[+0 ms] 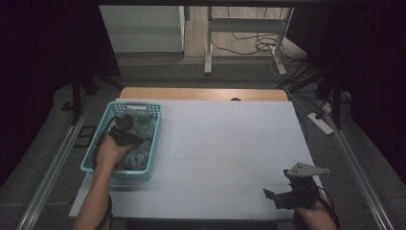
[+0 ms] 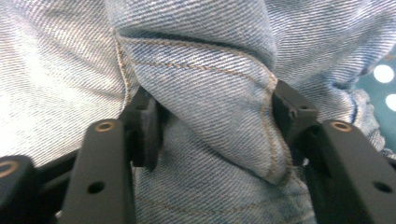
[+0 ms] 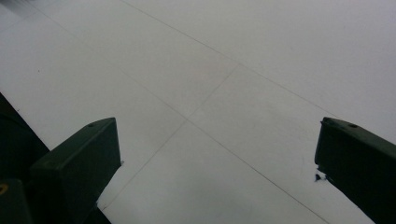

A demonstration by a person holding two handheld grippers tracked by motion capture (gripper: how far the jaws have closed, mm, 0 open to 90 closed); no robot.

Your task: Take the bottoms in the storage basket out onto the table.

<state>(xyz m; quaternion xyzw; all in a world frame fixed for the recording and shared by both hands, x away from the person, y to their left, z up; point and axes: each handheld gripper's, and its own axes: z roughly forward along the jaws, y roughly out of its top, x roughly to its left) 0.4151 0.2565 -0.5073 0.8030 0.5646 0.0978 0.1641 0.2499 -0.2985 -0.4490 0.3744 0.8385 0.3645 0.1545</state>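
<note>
A pale blue denim garment (image 1: 143,143) lies bunched in a turquoise plastic basket (image 1: 98,139) at the table's left. My left gripper (image 1: 125,130) reaches down into the basket. In the left gripper view a stitched fold of the denim (image 2: 205,70) sits squeezed between the two black pads (image 2: 145,130), so my left gripper (image 2: 217,121) is shut on it. My right gripper (image 1: 275,199) rests near the table's front right corner, its jaws open (image 3: 217,154) over the bare white surface with nothing between them.
The white table top (image 1: 225,143) stretches from the basket to the right gripper. A wooden strip (image 1: 201,93) runs along its far edge. Metal rails flank the table, and desk legs and cables (image 1: 253,45) lie on the floor beyond.
</note>
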